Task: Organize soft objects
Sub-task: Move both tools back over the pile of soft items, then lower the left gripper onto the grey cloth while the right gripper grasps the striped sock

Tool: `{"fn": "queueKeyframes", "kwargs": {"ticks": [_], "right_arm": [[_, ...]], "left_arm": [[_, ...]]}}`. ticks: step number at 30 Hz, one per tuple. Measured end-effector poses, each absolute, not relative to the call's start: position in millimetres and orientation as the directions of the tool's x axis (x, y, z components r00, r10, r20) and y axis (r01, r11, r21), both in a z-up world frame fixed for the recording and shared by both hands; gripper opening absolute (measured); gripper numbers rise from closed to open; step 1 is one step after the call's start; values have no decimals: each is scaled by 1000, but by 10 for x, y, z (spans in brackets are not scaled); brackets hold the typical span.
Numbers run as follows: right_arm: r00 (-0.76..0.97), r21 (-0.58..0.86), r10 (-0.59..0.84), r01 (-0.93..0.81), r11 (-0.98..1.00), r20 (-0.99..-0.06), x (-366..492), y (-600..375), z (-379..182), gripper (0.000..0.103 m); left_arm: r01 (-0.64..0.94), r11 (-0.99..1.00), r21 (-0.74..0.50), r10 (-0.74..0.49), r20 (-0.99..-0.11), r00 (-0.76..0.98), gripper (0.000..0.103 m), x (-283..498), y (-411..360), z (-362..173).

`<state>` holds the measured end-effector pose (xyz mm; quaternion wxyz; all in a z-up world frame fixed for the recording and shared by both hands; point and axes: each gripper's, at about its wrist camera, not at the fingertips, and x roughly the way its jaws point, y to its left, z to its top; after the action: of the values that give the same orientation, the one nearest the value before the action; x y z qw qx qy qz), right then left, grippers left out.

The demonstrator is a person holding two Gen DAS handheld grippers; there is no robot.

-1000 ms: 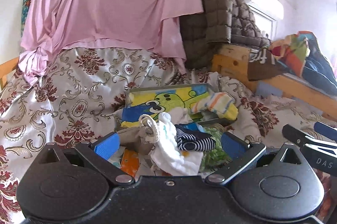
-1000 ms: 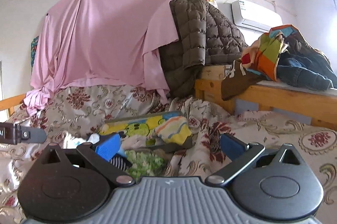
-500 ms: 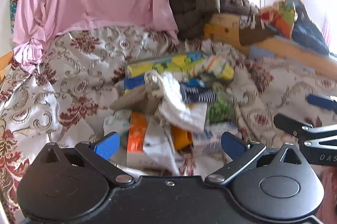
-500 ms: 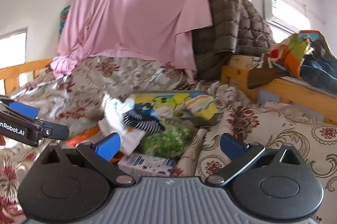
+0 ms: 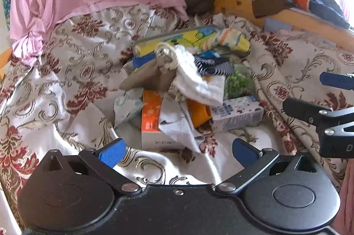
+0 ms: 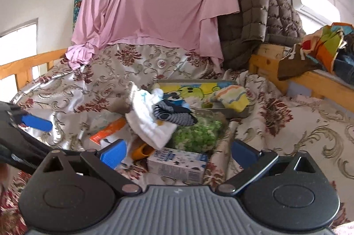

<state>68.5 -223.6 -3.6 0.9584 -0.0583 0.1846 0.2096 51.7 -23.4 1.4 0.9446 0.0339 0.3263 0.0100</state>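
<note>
Ahead, heaped clothes (image 5: 194,80) (tools (image 5: 177,151) wide)

The left tool (image 5: 177,152) has its blue-padded fingers (image 5: 112,152) spread wide apart with nothing between them. The right tool (image 6: 177,152) is likewise spread wide and holds nothing. Each shows at the edge of the other's view: the two sit side by side, near each other, both pointing forward.

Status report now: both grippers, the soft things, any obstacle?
Left gripper open, empty. Right gripper open, empty. White cloth on pile, untouched. Milk carton before right gripper.
</note>
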Motion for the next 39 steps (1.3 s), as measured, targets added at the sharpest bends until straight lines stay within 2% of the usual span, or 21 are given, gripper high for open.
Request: {"fn": "queueKeyframes", "kwargs": {"ticks": [8,18,23,27,32,36,39], "right_arm": [[812,-82,435,-501,862,-390,962,-2061,-80,103],[804,-37,468,-516,856,-367,1615,-2147,-153,103],[793,80,488,-495,865,-365,1995,-2180,-298,103],[793,76,514,-520,851,-326,2160,-2126,-365,103],[780,60,560,-568,821,-280,2378,-2063,-426,102],[755,98,588,-588,803,-289,2523,-2094,-466,96],[746,112,600,-596,795,-289,2594,-2111,-476,90]], "left_arm": [[-48,993,103,102,-623,776,102,590,-180,-46],[-60,985,164,152,-630,761,102,838,-157,-171],[-31,981,194,149,-633,760,102,996,-180,-256],[-8,975,222,148,-620,771,102,1163,-201,-287],[26,973,230,126,-622,773,95,1404,-240,-329],[46,974,223,110,-637,763,90,1535,-253,-400],[55,978,202,95,-664,741,82,1624,-250,-476]]}}
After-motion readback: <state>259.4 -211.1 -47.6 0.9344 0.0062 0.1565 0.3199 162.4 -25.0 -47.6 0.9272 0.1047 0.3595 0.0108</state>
